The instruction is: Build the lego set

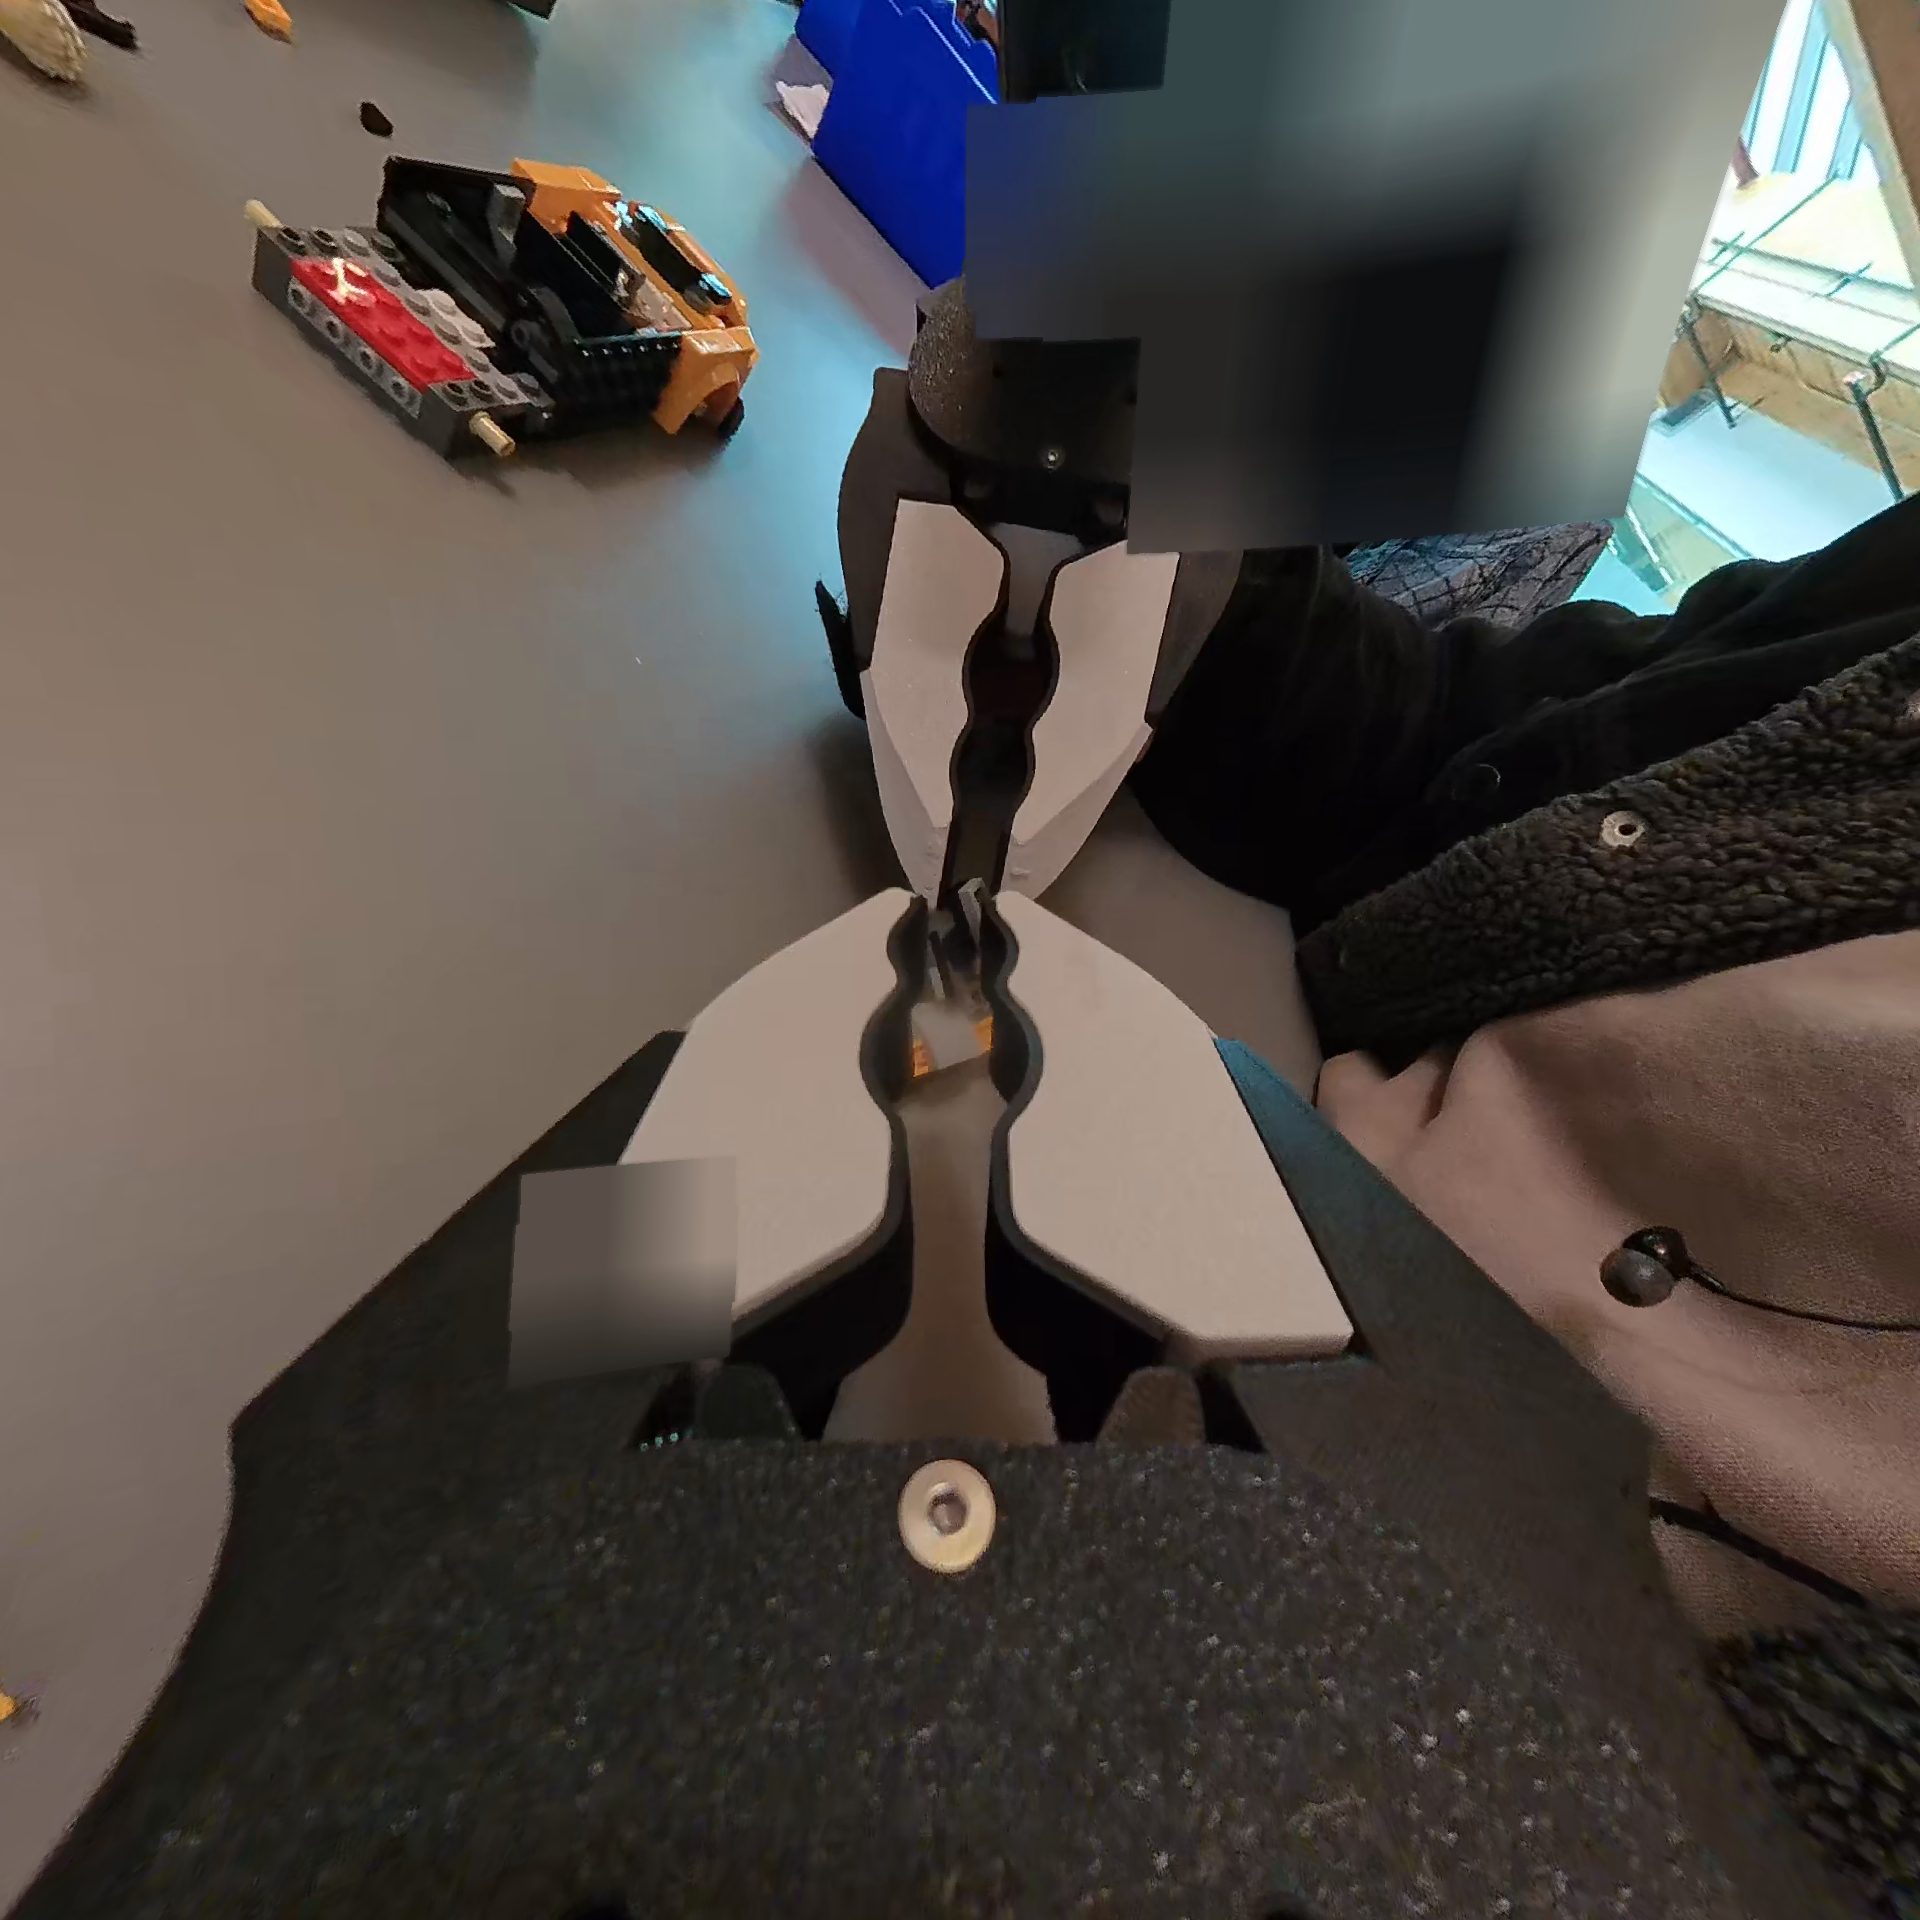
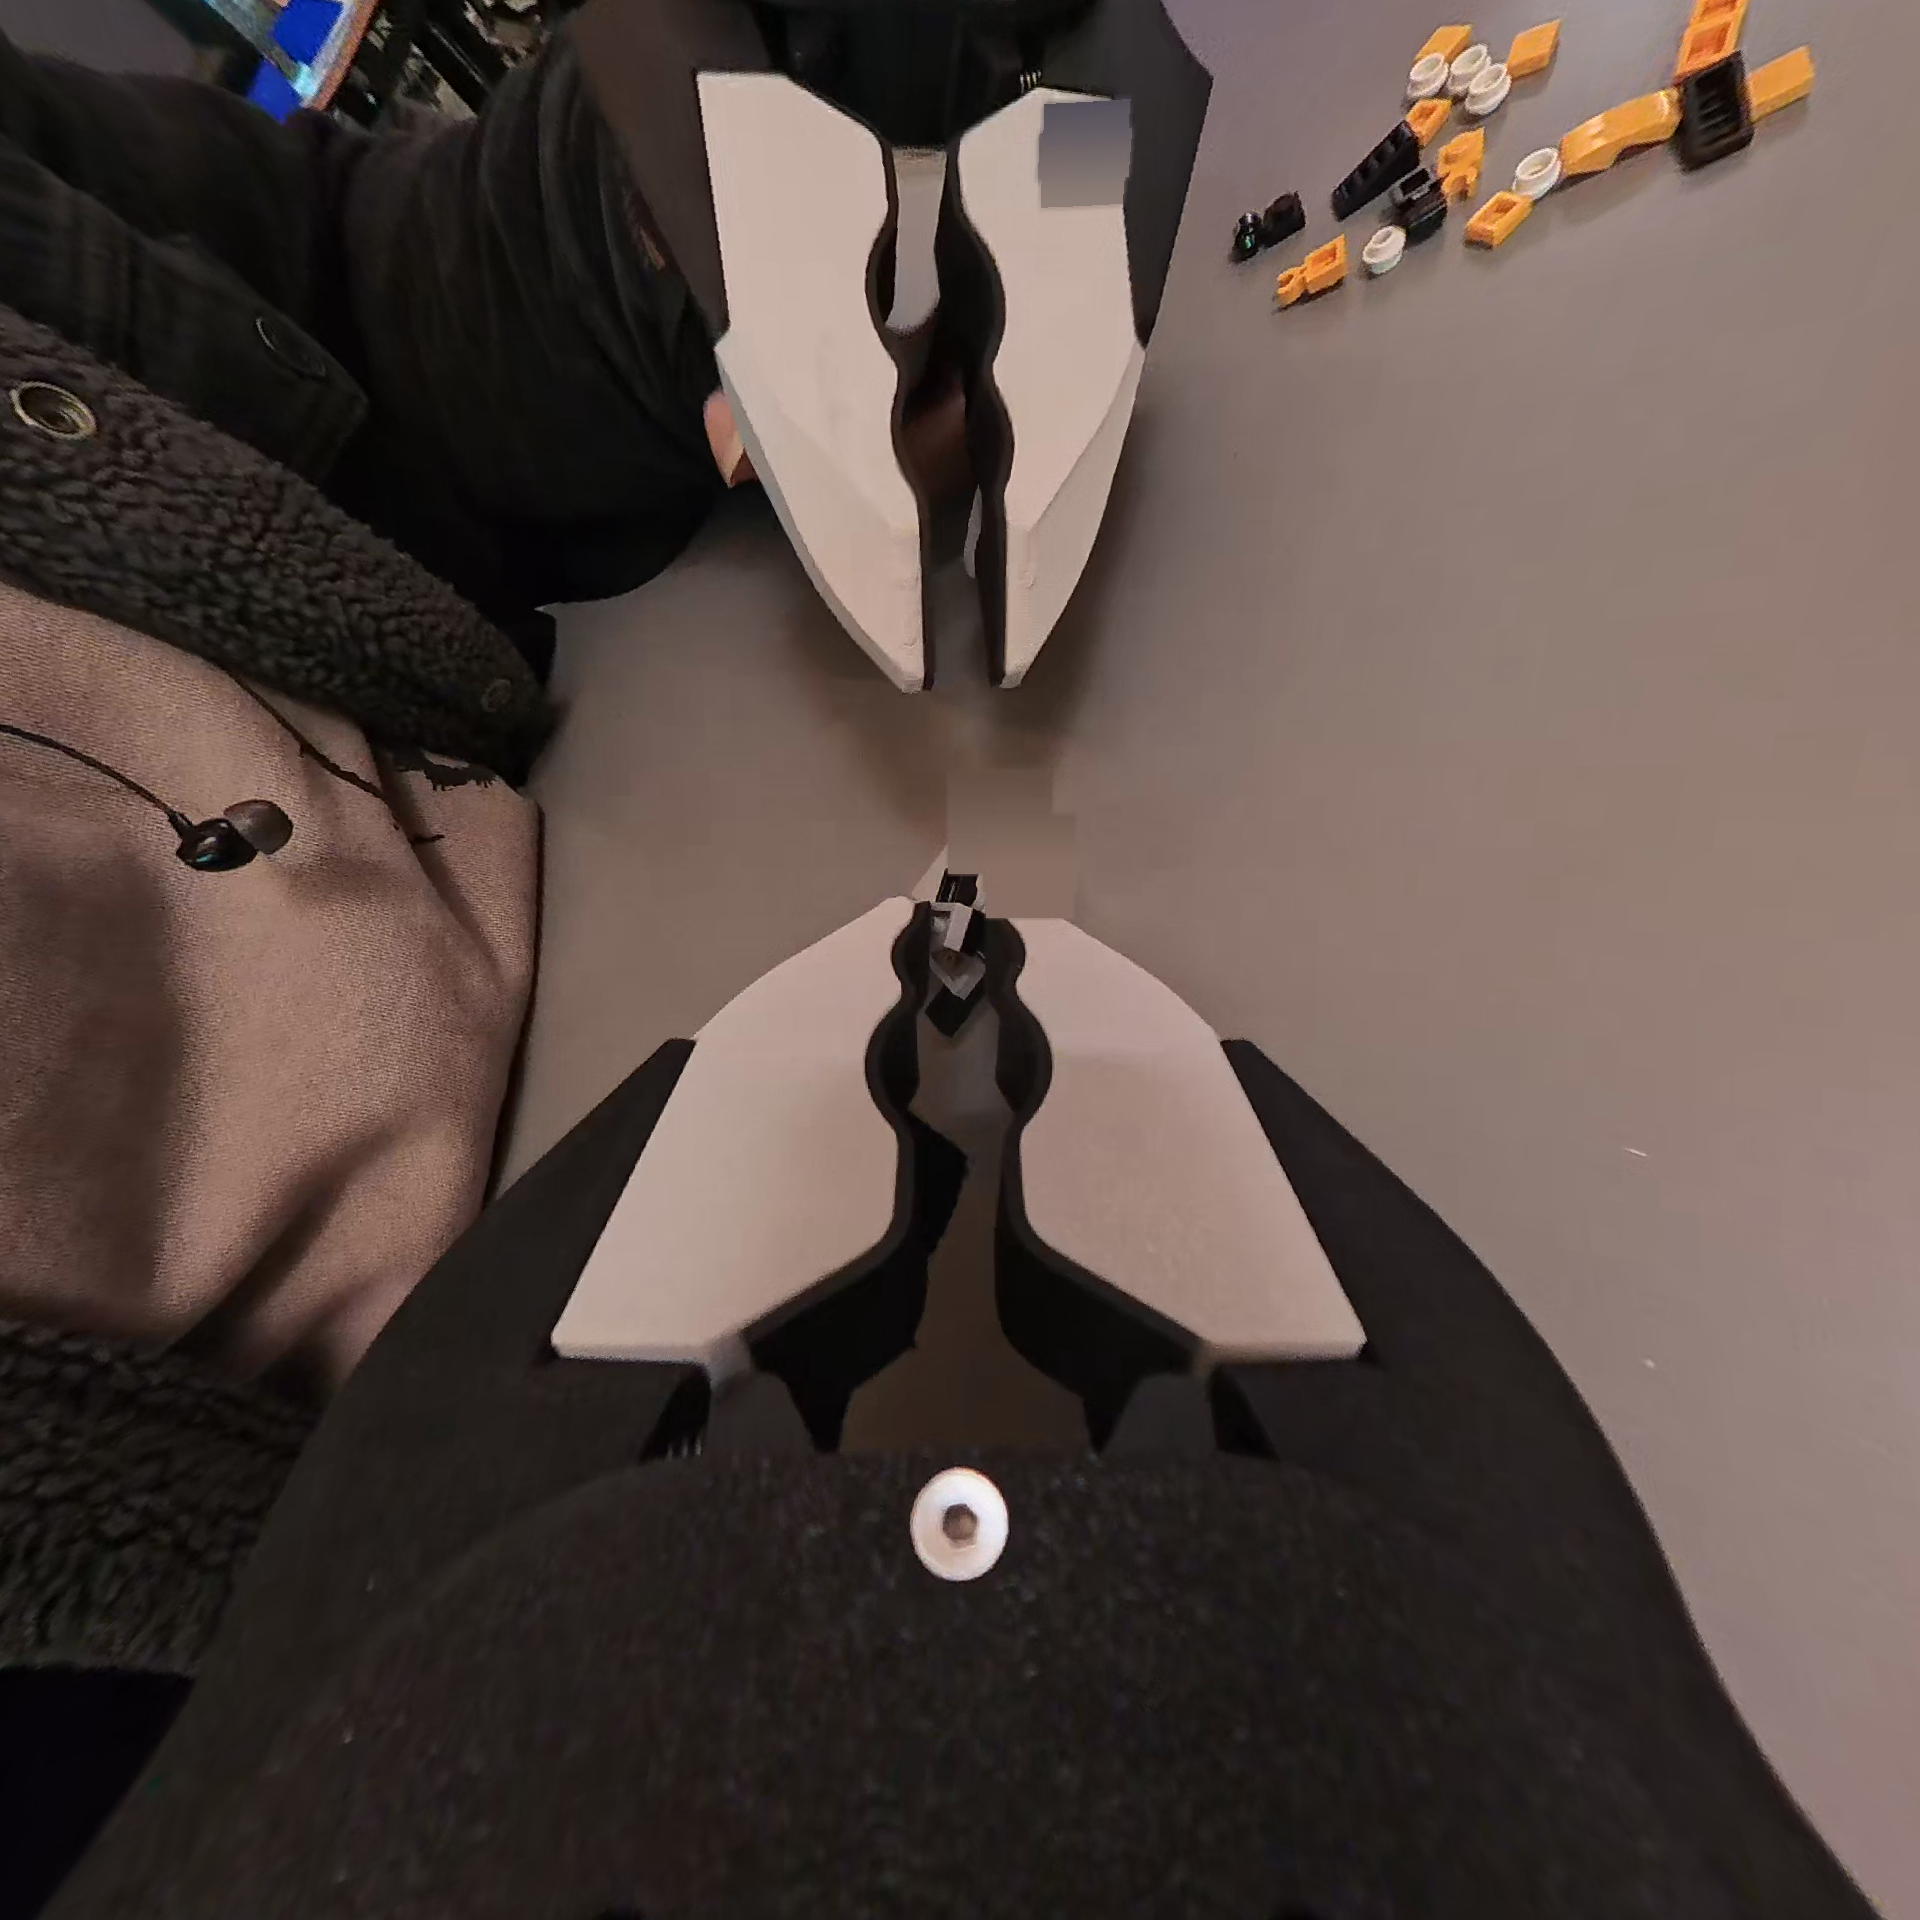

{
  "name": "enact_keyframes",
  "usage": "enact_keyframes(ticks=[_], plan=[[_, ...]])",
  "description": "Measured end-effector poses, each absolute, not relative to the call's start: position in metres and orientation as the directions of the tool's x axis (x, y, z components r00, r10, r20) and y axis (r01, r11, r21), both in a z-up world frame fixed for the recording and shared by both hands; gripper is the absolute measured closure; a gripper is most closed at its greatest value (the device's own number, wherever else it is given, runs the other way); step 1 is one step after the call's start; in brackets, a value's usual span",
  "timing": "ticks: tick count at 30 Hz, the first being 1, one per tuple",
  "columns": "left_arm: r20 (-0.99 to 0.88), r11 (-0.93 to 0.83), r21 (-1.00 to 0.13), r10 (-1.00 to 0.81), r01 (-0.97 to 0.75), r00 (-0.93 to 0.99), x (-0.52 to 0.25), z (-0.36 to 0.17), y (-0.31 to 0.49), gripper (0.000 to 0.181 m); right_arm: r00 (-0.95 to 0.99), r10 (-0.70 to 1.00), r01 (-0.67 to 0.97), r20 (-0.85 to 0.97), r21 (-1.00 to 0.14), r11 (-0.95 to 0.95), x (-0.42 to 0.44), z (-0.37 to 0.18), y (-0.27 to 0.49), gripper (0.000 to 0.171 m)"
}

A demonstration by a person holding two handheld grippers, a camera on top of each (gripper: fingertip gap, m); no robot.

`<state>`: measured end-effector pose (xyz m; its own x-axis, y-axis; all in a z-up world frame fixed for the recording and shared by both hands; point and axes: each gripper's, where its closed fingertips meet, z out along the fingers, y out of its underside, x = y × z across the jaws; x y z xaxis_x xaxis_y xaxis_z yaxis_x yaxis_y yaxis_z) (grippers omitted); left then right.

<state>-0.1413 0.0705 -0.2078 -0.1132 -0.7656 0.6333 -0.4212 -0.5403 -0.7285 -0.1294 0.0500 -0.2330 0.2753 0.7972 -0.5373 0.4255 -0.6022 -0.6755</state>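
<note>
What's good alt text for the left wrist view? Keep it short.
The left gripper is shut on a small grey and orange brick piece, tip to tip with the right gripper above a grey table. A half-built orange and black toy car sits on the table at upper left; a person's dark fleece jacket fills the right.

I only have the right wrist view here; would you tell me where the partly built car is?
Observer: The partly built car sits on the grey table, at the upper left of the left wrist view.
Operator: Thank you. What does the left gripper hold?
Observer: The left gripper is shut on a small orange and pale piece.
Operator: Anything beyond the car?
Observer: A blue bin stands past it.
</note>
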Motion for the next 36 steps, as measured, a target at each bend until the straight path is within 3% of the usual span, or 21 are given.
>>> enact_keyframes(ticks=[9,11,18,27,36], plan=[[0.666,-0.538,-0.702,-0.728,-0.466,-0.163,-0.137,-0.208,0.051,0.169,0.226,0.846,0.342,-0.483,-0.774,-0.533,-0.141,-0.211,0.054,0.161],[0.67,-0.546,-0.7,-0.725,-0.461,-0.158,-0.137,-0.208,0.052,0.177,0.22,0.86,0.335,-0.46,-0.793,-0.509,-0.143,-0.208,0.054,0.161],[0.697,-0.561,-0.667,-0.703,-0.49,-0.143,-0.14,-0.21,0.053,0.178,0.223,0.859,0.333,-0.46,-0.793,-0.511,-0.146,-0.21,0.054,0.161],[0.642,-0.465,-0.564,-0.766,-0.683,-0.008,-0.165,-0.246,0.058,0.179,0.292,0.884,0.475,-0.365,-0.747,-0.465,-0.119,-0.222,0.053,0.159],[0.521,-0.375,-0.571,-0.853,-0.73,0.03,-0.172,-0.253,0.063,0.175,0.349,0.906,0.556,-0.239,-0.725,-0.406,-0.106,-0.21,0.043,0.155]])
